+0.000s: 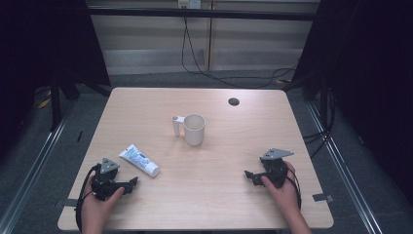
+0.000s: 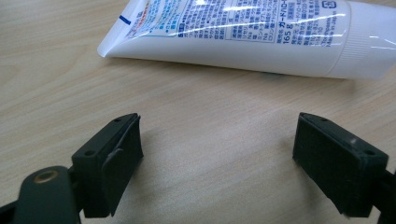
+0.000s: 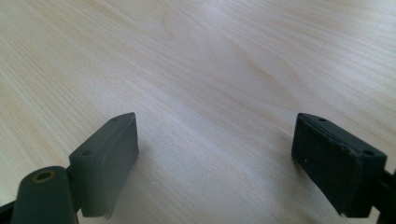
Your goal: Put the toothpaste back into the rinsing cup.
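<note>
Left gripper (image 1: 127, 185) sits at the near left of the table (image 1: 229, 204), jaws spread wide, holding nothing. Just beyond it lies the white tube (image 1: 140, 160), flat on the wood, cap pointing right. It looks light, soft and glossy, so likely slippery; the firmer shoulder by the cap seems the best hold. Mid-table, a white mug (image 1: 193, 128) stands upright. Near right, the right gripper (image 1: 250, 176) rests wide open, empty.

My matt black plastic grippers (image 1: 127, 185) rest on a pale, smooth wood-grain table (image 1: 219, 195); beside them, a glossy white plastic tube (image 2: 243, 35).
</note>
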